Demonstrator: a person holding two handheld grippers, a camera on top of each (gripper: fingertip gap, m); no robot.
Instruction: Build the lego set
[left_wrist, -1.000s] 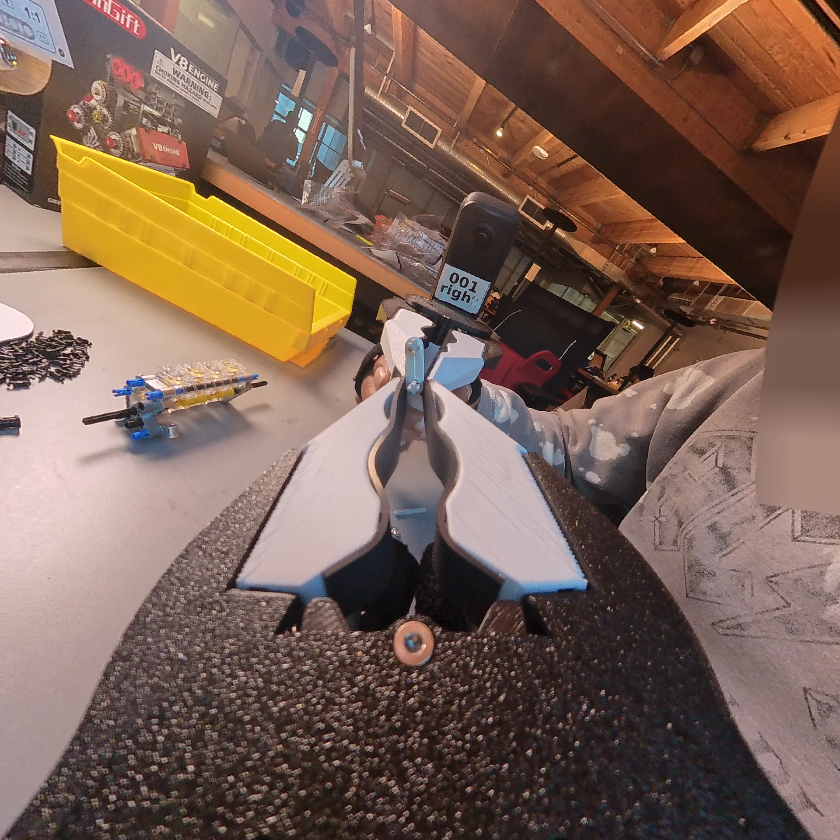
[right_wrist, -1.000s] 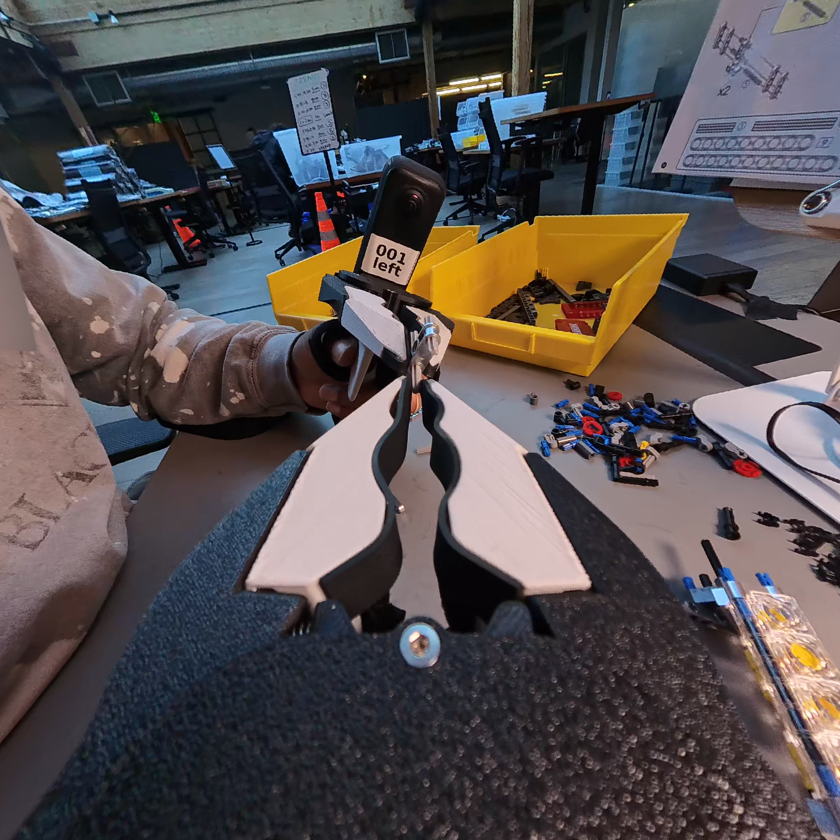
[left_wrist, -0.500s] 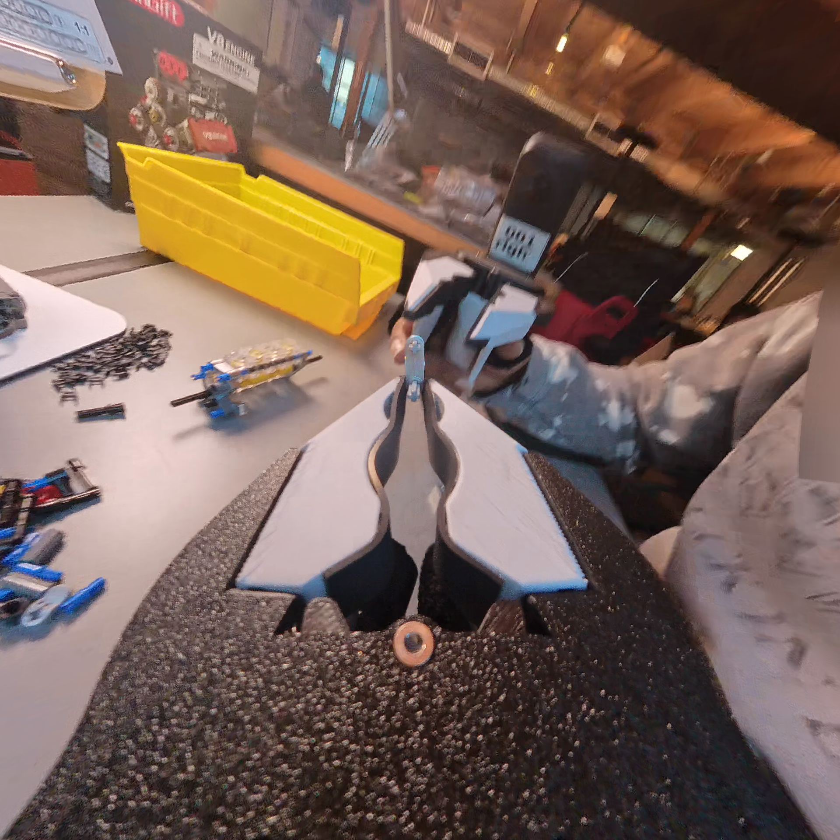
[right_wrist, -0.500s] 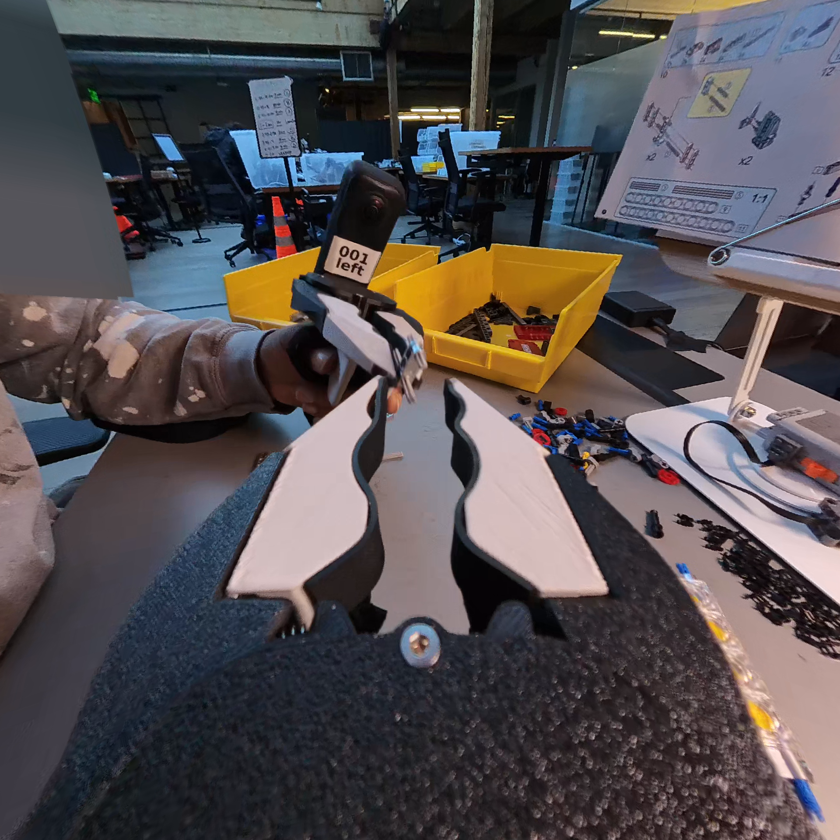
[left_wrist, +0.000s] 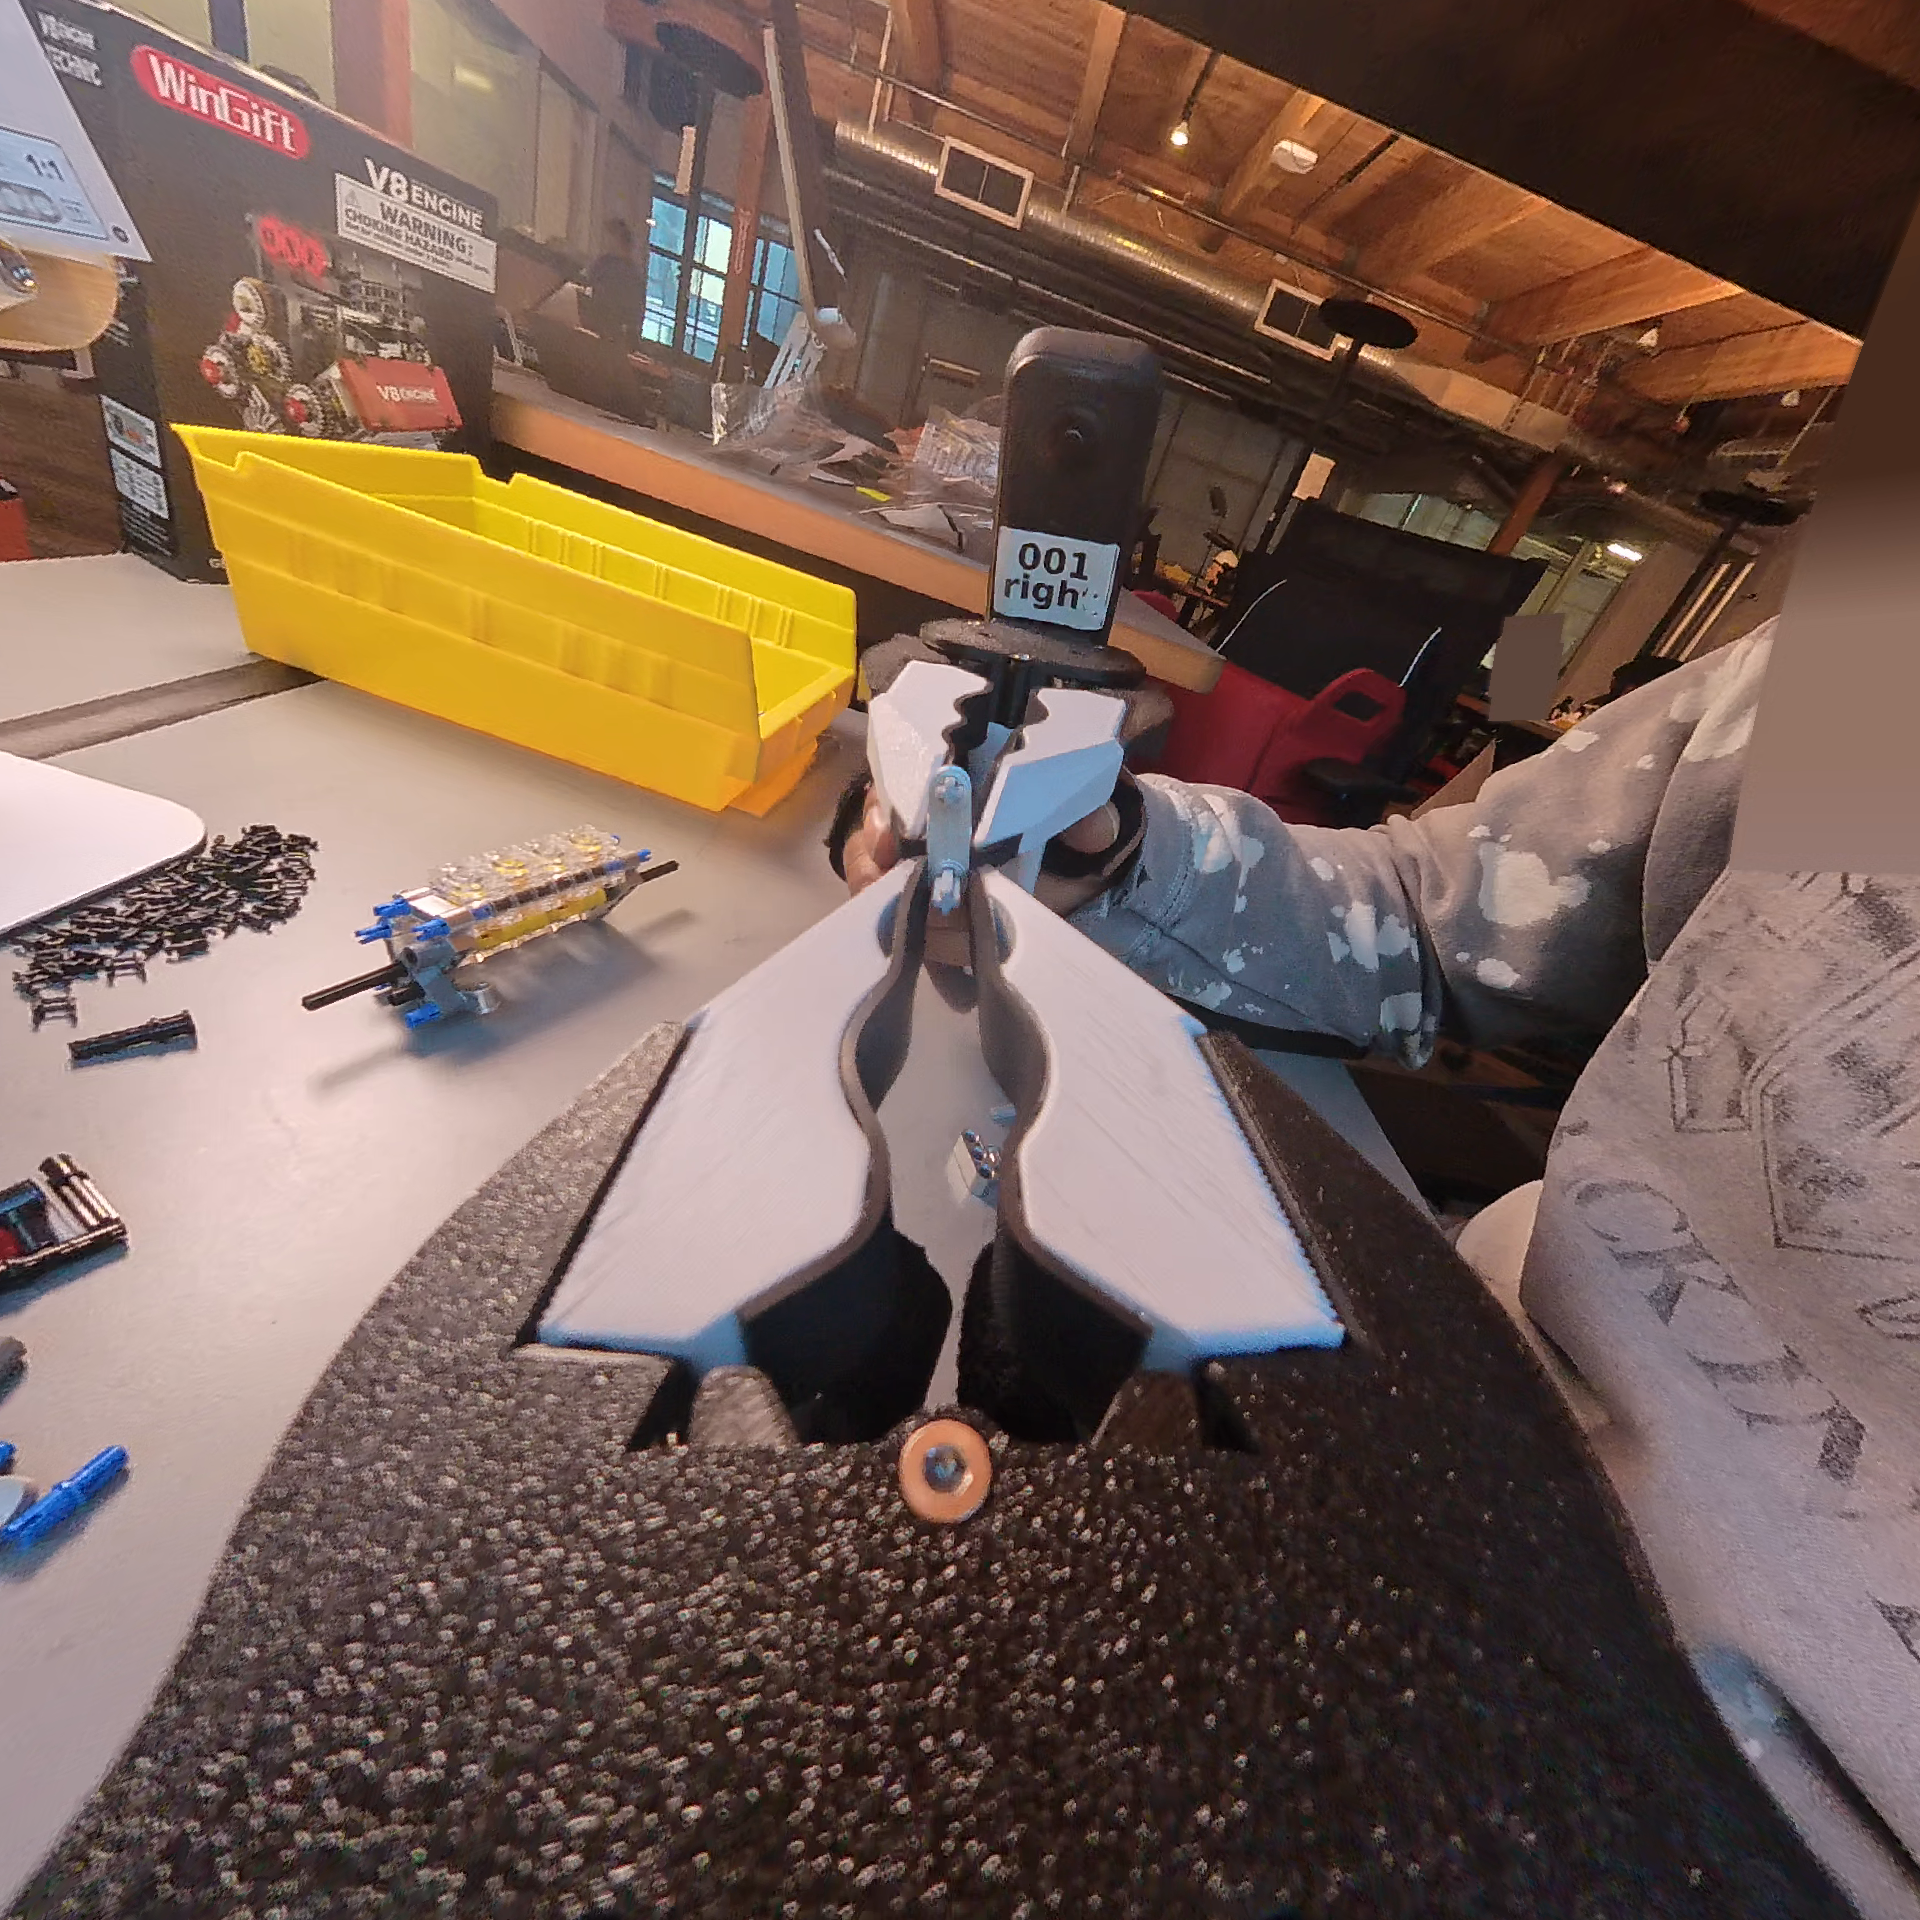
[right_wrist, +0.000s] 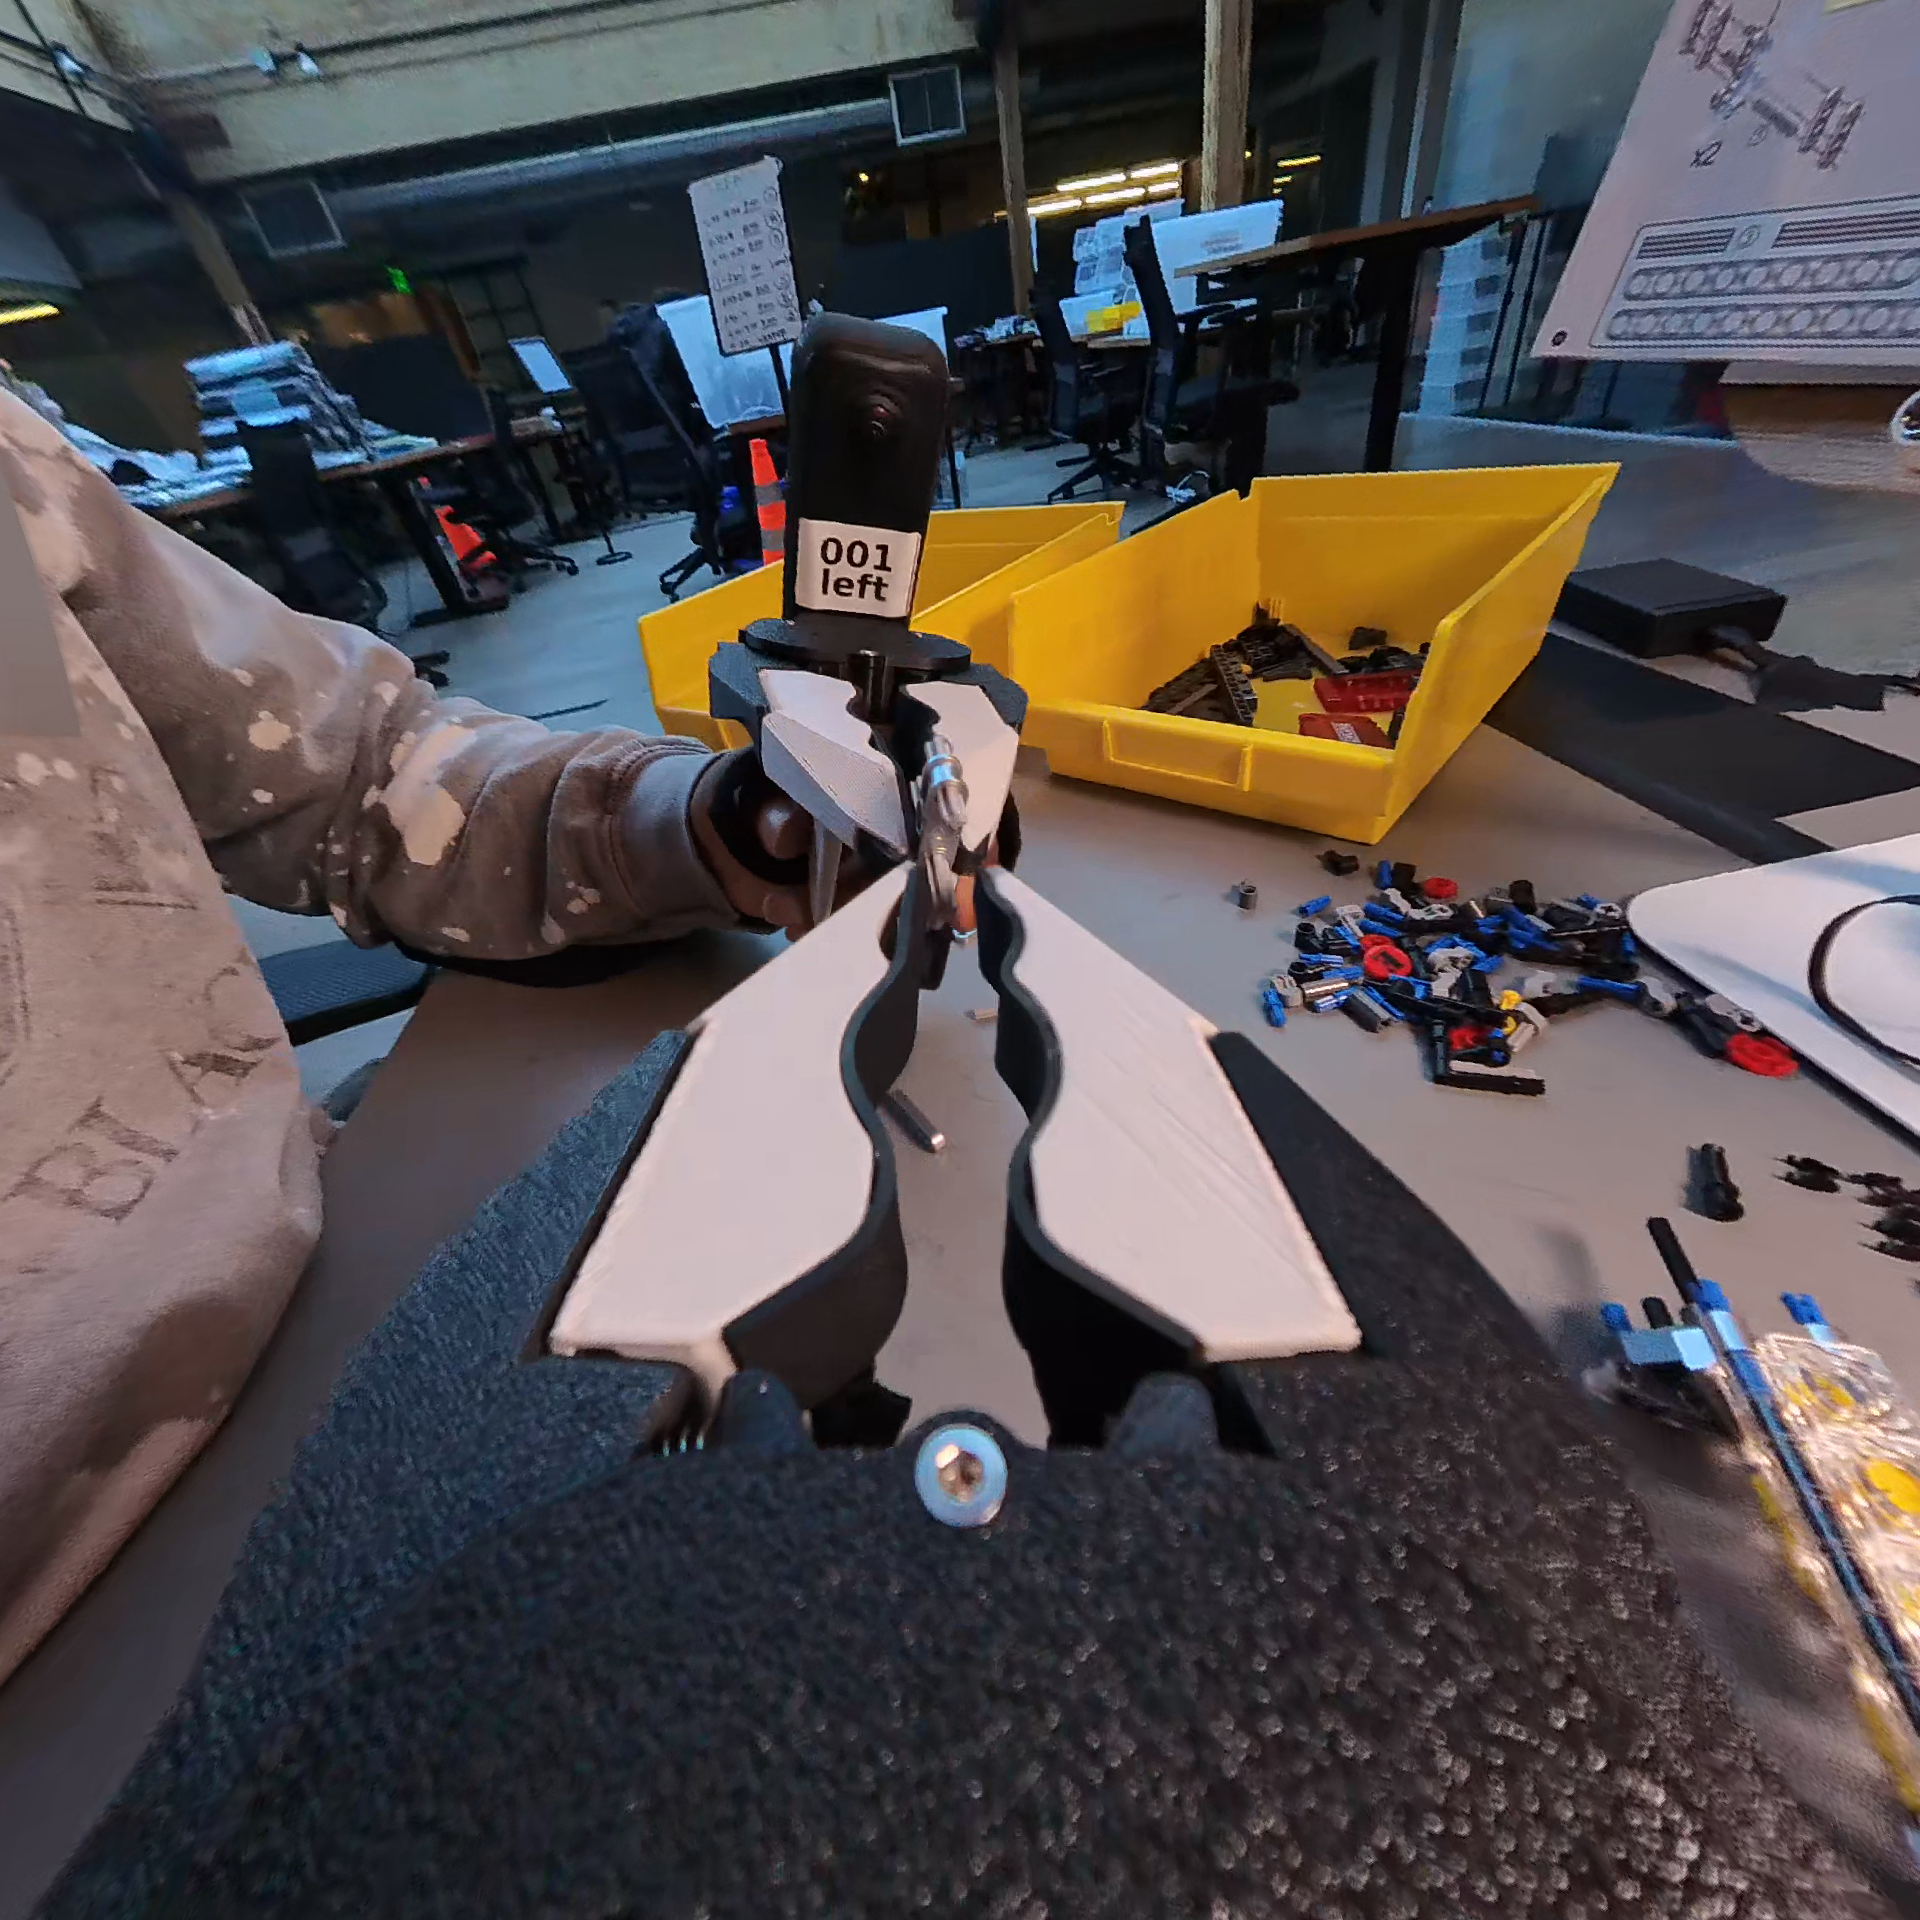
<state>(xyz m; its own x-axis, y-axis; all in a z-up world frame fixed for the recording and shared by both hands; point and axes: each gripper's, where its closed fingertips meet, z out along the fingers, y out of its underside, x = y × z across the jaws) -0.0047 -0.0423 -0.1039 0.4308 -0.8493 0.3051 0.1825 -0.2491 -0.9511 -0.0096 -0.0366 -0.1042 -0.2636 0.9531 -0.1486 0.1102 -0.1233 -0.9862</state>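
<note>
My left gripper (left_wrist: 945, 891) is shut on a small grey metal link (left_wrist: 948, 826) and holds it upright, off the grey table (left_wrist: 312, 1122). My right gripper (right_wrist: 943, 891) faces it tip to tip. Its jaws stand a narrow gap apart around the link's lower end (right_wrist: 940, 831), and daylight shows beside the link. The right gripper also shows in the left wrist view (left_wrist: 971, 821), and the left gripper in the right wrist view (right_wrist: 925, 831). A person's hand and a speckled grey sleeve (right_wrist: 416, 769) hold each gripper.
A small clear-and-yellow assembly with blue pins (left_wrist: 499, 914) lies on the table. Yellow bins (right_wrist: 1299, 623) hold dark parts. Loose blue, black and red parts (right_wrist: 1455, 956), a heap of black pins (left_wrist: 156, 904), a white pad (right_wrist: 1766, 935) and a printed box (left_wrist: 291, 260) stand around. Left and right tips are no more than a few centimetres apart.
Half a second ago my right gripper was wide open and drawn back. It has come back to the link and narrowed its jaws. The left gripper has kept hold of the link throughout.
</note>
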